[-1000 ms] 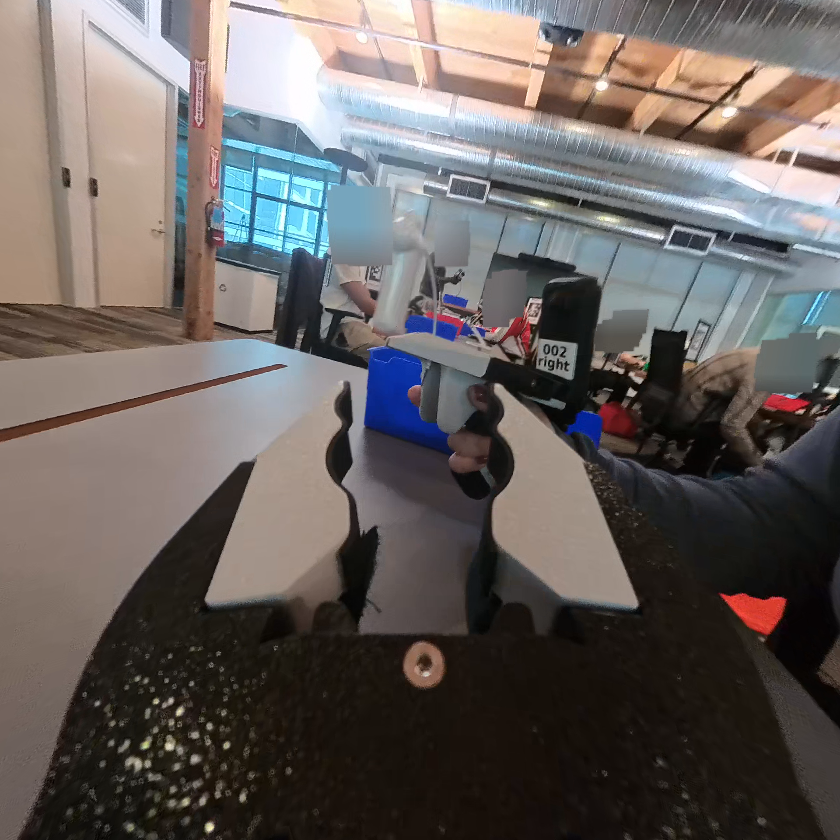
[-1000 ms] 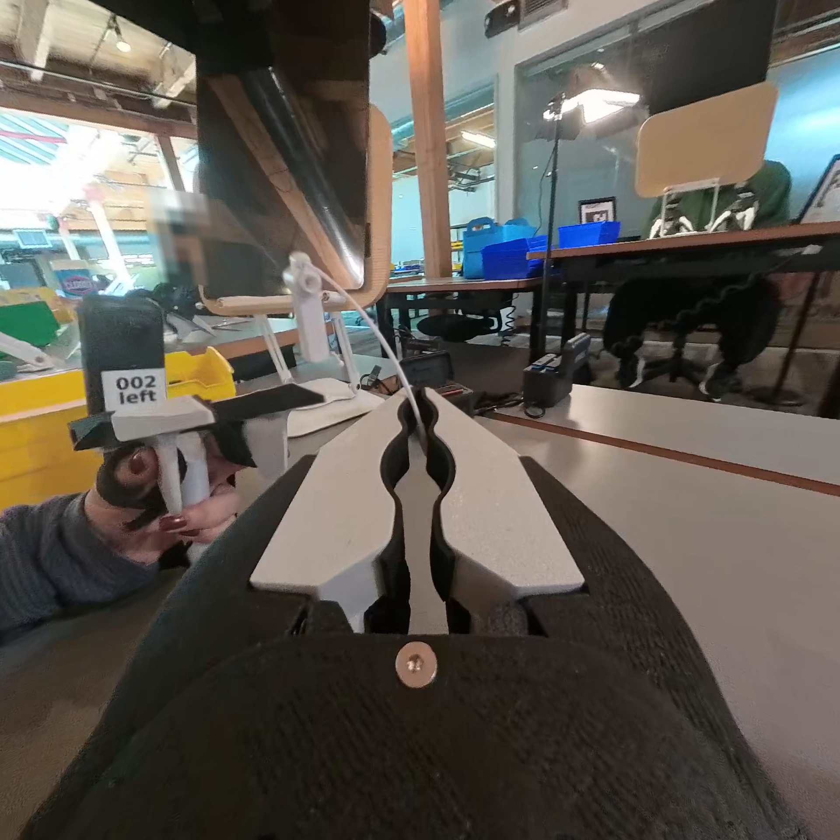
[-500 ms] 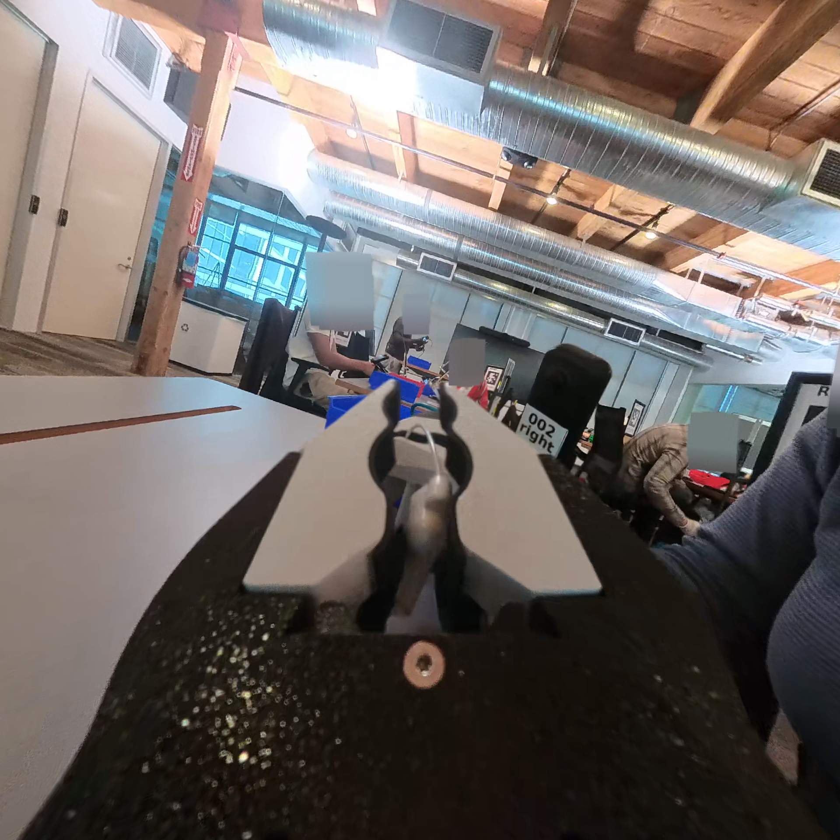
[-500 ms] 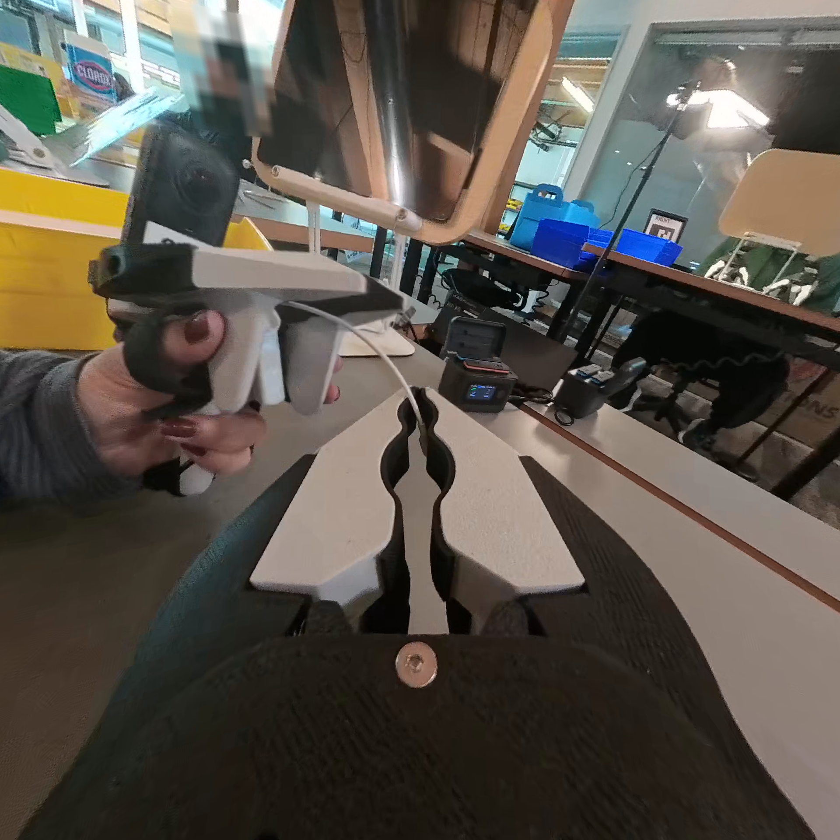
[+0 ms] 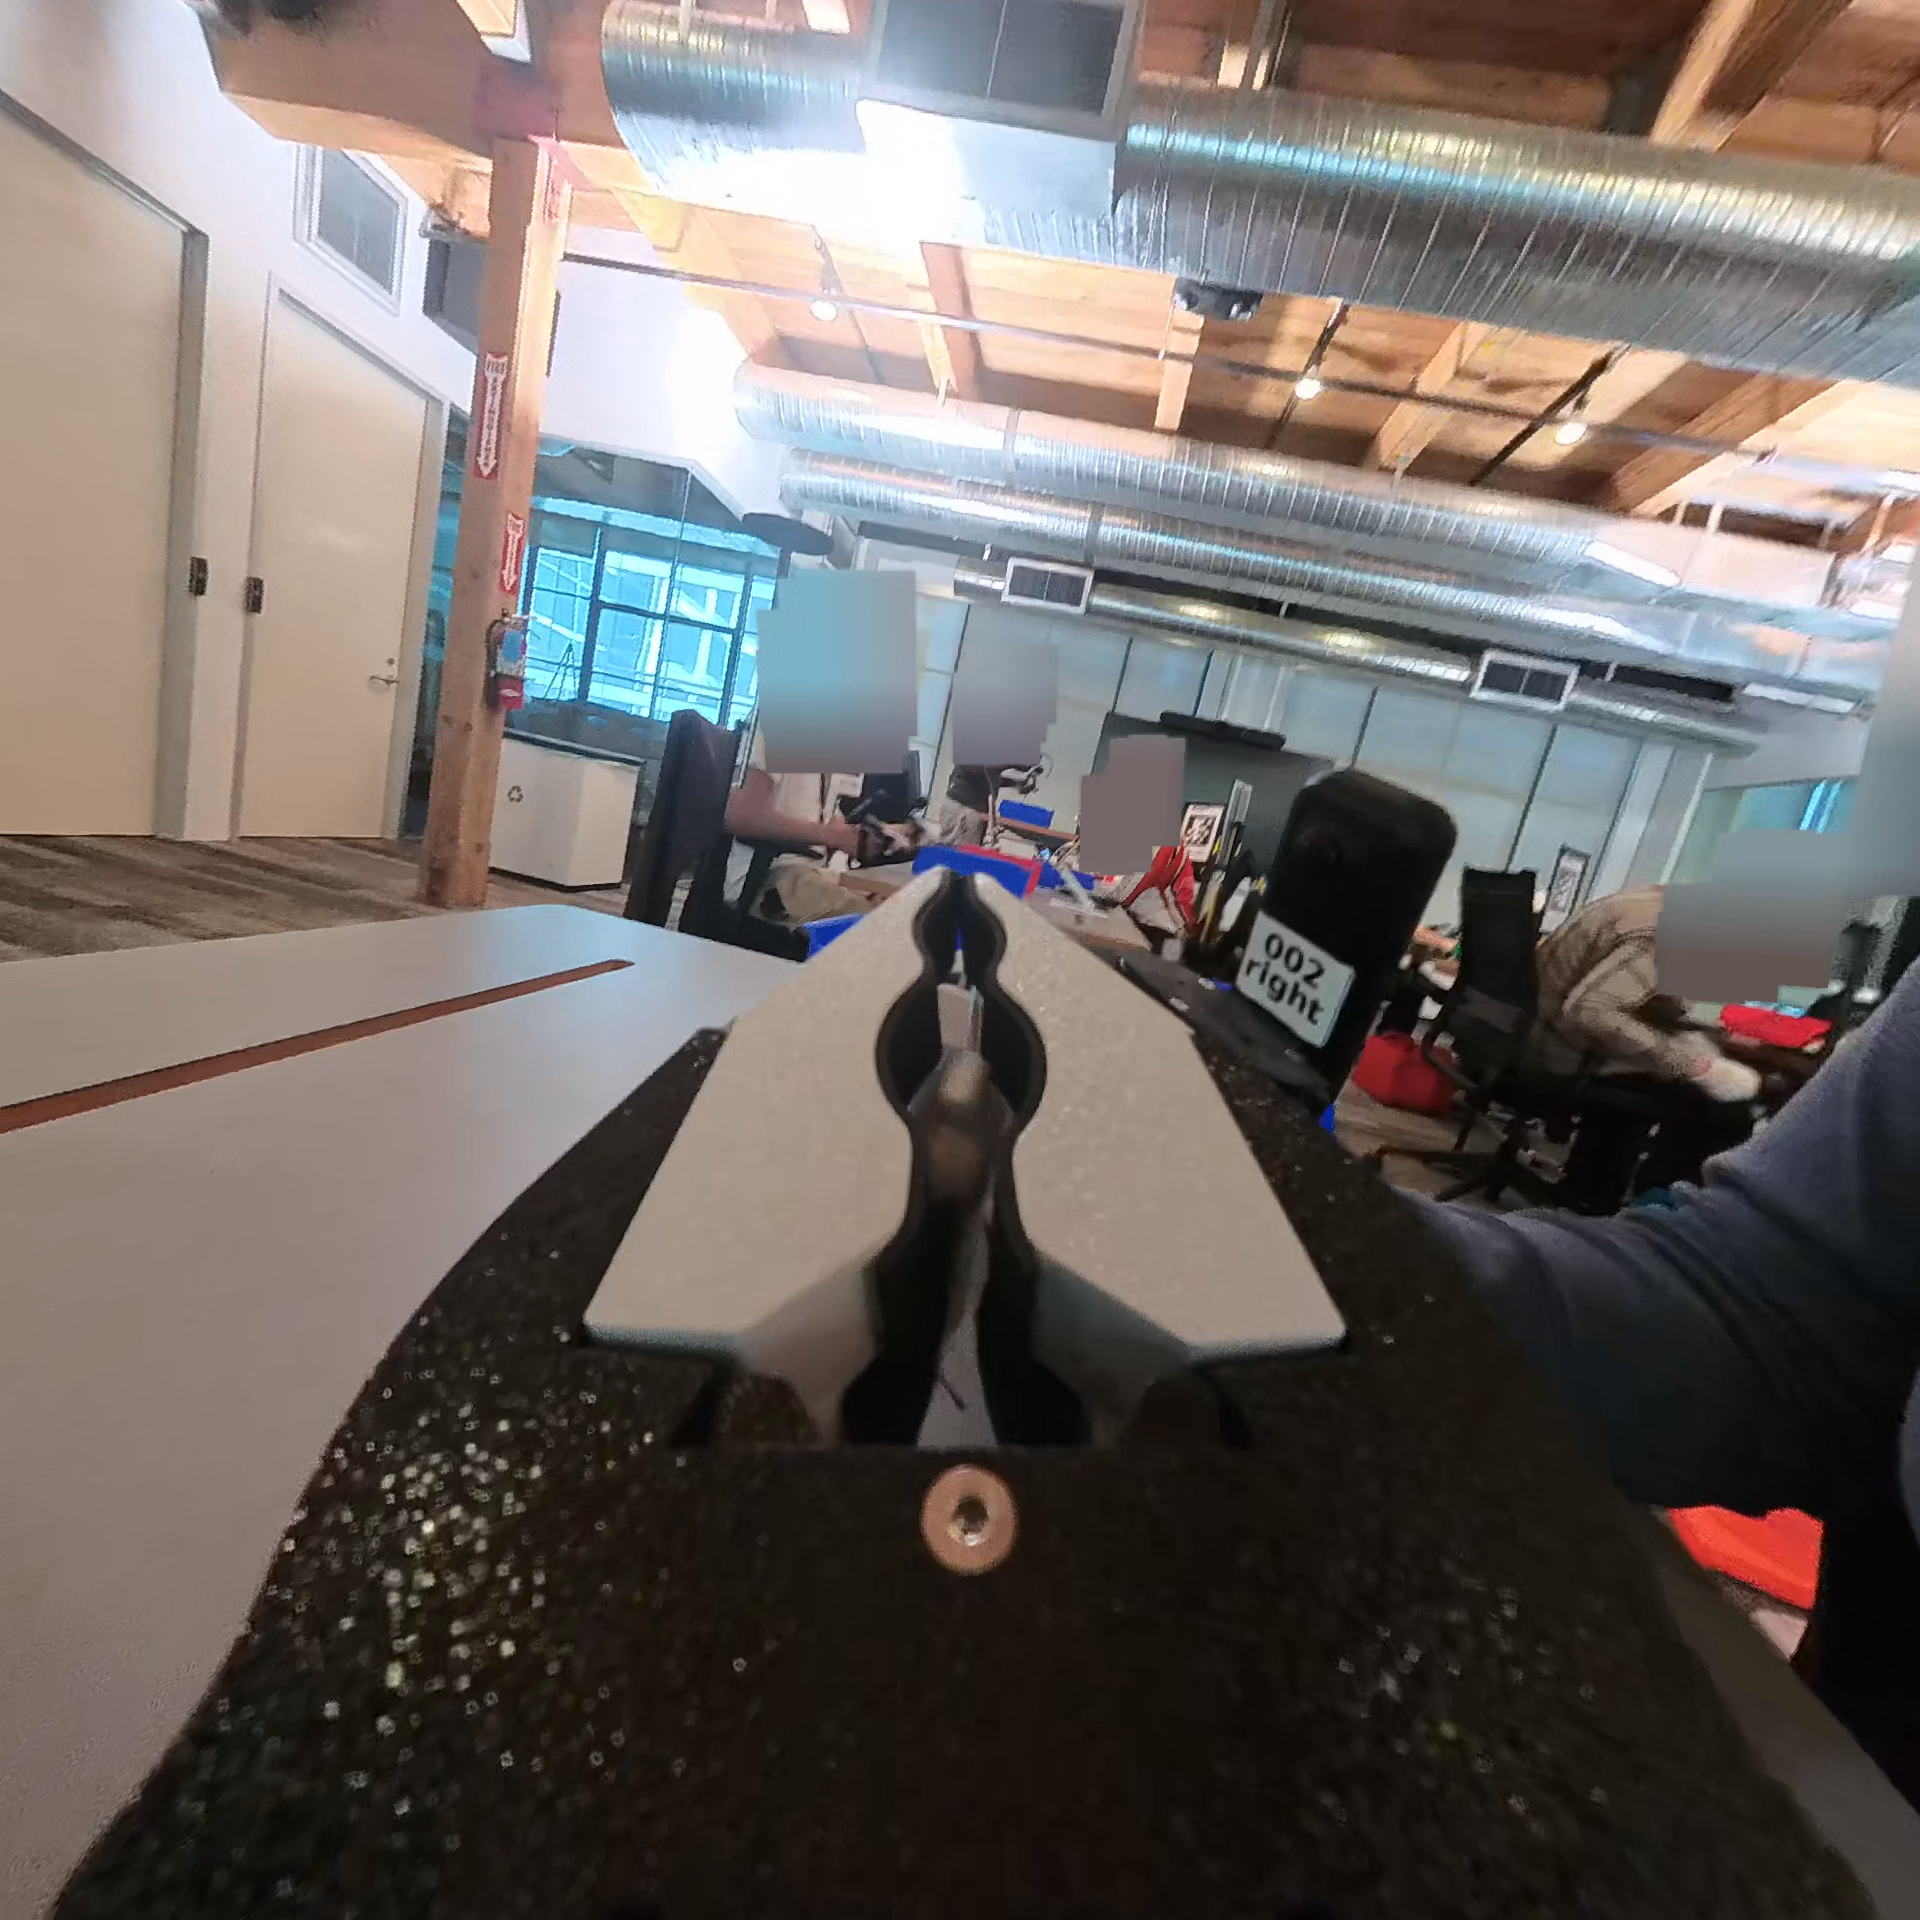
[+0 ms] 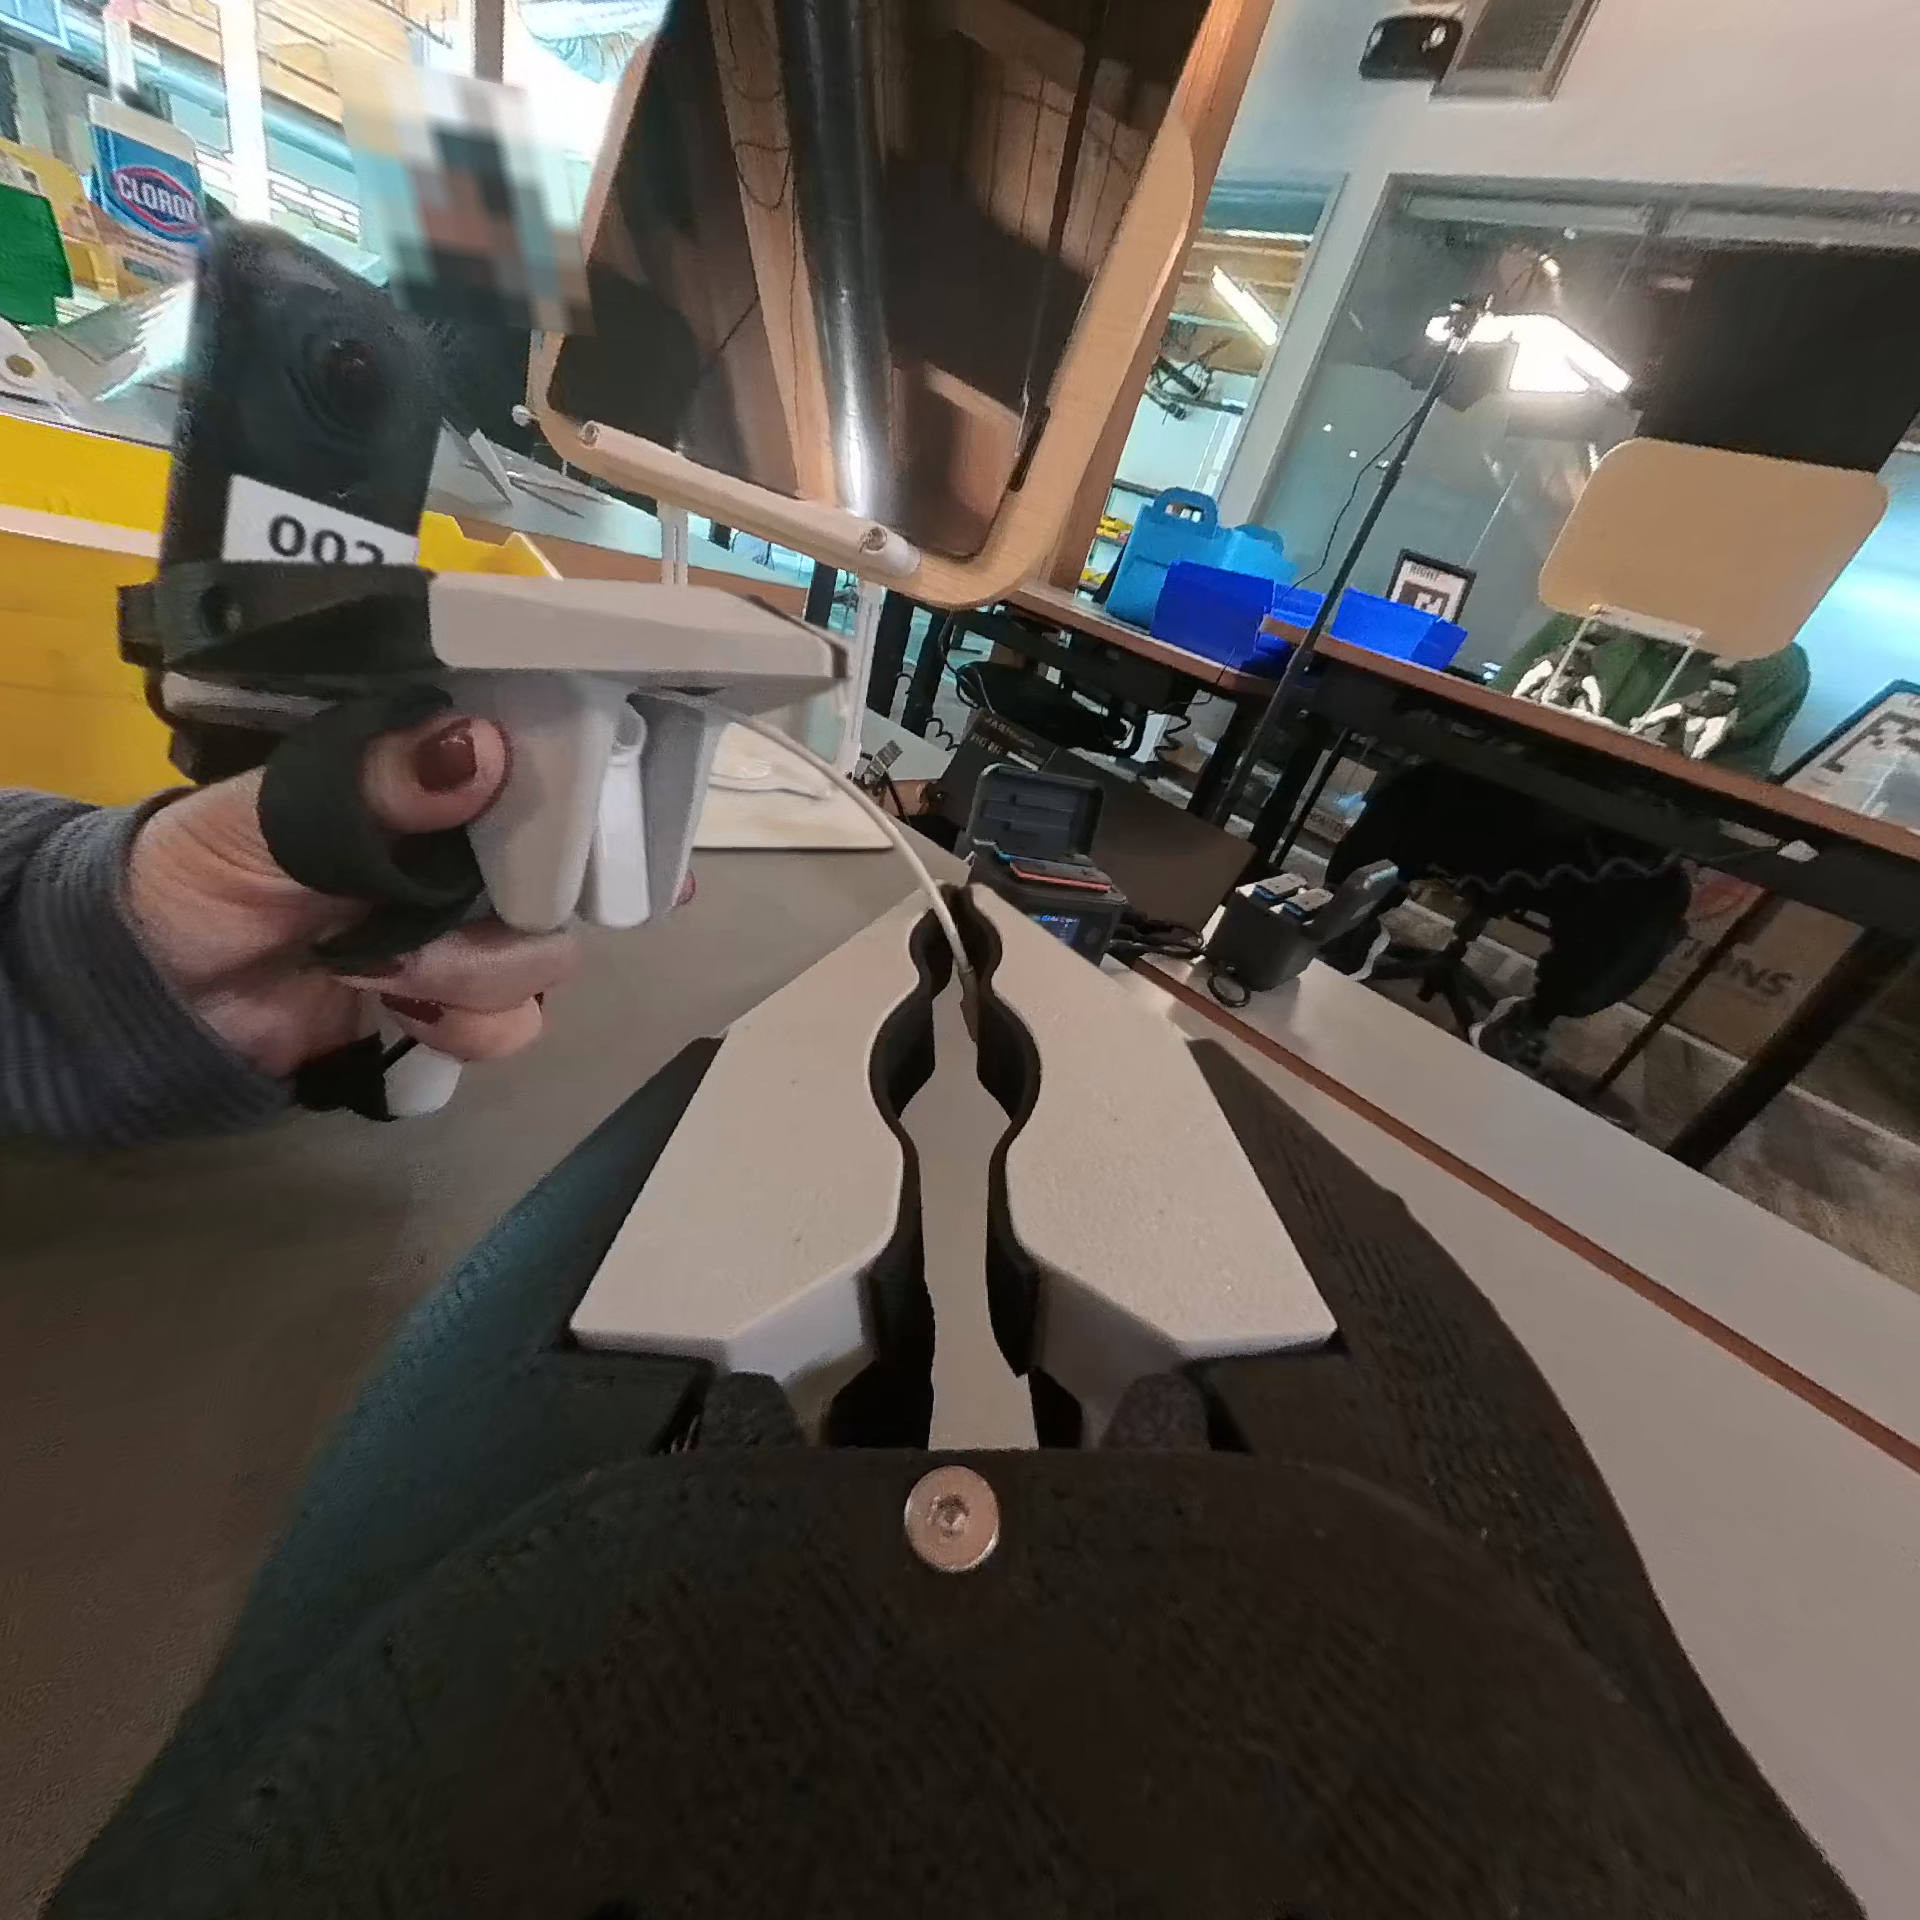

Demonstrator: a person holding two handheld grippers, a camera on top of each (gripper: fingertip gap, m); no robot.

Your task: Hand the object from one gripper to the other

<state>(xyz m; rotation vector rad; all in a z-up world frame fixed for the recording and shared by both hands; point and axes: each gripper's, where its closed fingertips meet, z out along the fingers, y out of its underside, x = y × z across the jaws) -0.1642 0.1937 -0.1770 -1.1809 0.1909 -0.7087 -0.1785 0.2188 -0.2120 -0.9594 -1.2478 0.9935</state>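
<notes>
The thin white cable with a small metal plug end [image 6: 961, 961] is spanning both tools at once. The right tool [image 6: 954, 914] is pinching the plug end between its pale grey fingers [image 6: 1122, 1143], which are drawn nearly together at the tips. The left tool [image 5: 954, 899] is clenching a rounded grey-white part of the same object [image 5: 961, 1117] in the scalloped gap between its own fingers; in the right wrist view it is showing as a white, black-topped handheld tool [image 6: 623, 655] gripped by a person's hand [image 6: 343, 914], with the cable arching from under it across to the right tool.

So the handover is sitting at its double-hold stage, above the grey counter [image 5: 260, 1143] (nothing is resting on it, as far as can be seen). To do this well, the giving side should be letting go only once the receiving grip is firm, and opening slowly, without tugging sideways, since so thin a cable is likely to slip or whip free. Which tool is the receiver cannot be told from this moment alone.
</notes>
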